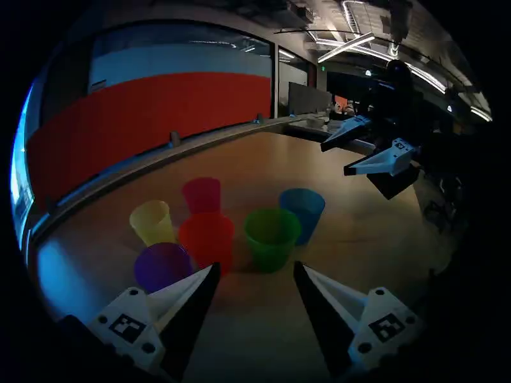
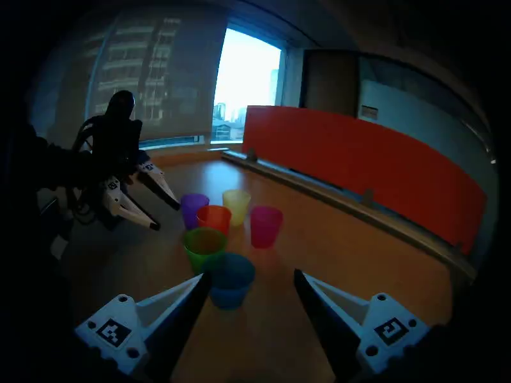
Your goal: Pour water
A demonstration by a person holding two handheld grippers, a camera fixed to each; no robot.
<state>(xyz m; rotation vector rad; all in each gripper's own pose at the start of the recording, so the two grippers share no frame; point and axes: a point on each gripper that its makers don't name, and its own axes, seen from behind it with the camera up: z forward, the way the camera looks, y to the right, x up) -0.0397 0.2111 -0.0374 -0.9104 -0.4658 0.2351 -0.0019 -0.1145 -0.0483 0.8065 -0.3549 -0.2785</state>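
Cups, six in coloured translucent plastic, stand upright in a tight cluster on the wooden table (image 1: 268, 153): yellow cup (image 1: 152, 221), pink cup (image 1: 202, 195), red cup (image 1: 207, 237), green cup (image 1: 271, 236), blue cup (image 1: 303, 210), purple cup (image 1: 161, 265). Several look to be touching or nearly so. Such close grouping presumably keeps any pour from one into another short. Whether any cup holds water I cannot tell, as the light is dim and no level shows through the walls. Left gripper (image 1: 255, 269) hovers low at one side of the cluster, fingers spread wide with nothing between them. Its opening is lined up roughly on the red and green cups, with the purple cup just beside one finger. Right gripper (image 2: 250, 276) faces the cluster from the opposite side, likewise wide open and empty. Its opening points at the blue cup, the nearest to it, but it is held off from contact. With the cups between them, each gripper has a clear reach. Judgement: pre-grasp stage, no cup lifted, pour not yet begun. The next move calls for closing on one cup without knocking its neighbours. A red partition (image 2: 358, 159) runs along the far table edge.
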